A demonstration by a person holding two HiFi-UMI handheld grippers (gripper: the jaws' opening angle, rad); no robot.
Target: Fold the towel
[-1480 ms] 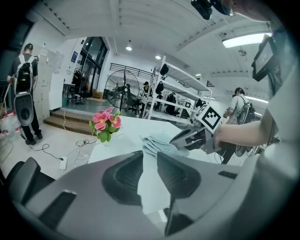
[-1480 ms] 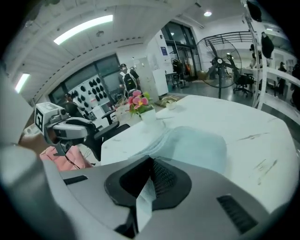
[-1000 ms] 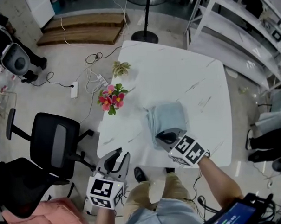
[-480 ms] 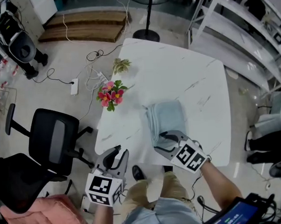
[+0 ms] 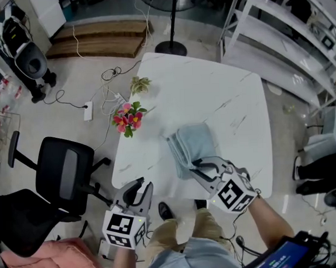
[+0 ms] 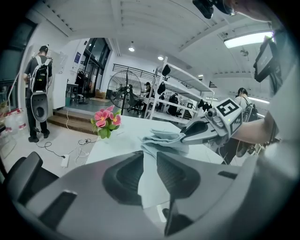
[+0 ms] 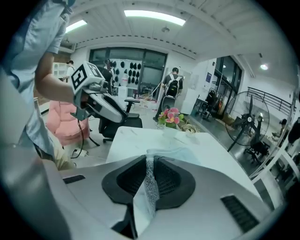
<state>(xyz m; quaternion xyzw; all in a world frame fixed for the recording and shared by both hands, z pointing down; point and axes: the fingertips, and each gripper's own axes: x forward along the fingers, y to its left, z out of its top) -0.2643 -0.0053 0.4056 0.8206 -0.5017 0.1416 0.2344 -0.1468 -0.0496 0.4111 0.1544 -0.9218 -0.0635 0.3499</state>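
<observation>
Towel: pale blue-grey, folded into a thick stack, flat on the white table. It sits in the near half, about mid-width, closer to the near edge than the far one, with layered fold edges along its left side. Right gripper comes in over the near edge, angled down at the towel's near side. Its jaws have just been closing and are clamped on a strip of the terry cloth: the right gripper view shows fabric pinched upright between the two pads, with the rest of the towel lying on the table just beyond. Left gripper hangs at the table's near edge by the near-left corner, well apart from the towel. Its jaws stand a narrow slit apart with nothing between them; only pale table surface shows through the gap in the left gripper view. Pink flowers sit at the table's left edge. A small green sprig is further along the same edge toward the far-left corner. Both are well apart from the towel. Off the table: black office chair on the floor left of the near-left corner, pink seat nearer than that, power strip with cables on the floor by the left edge, fan stand just past the far edge, white shelving to the right.
</observation>
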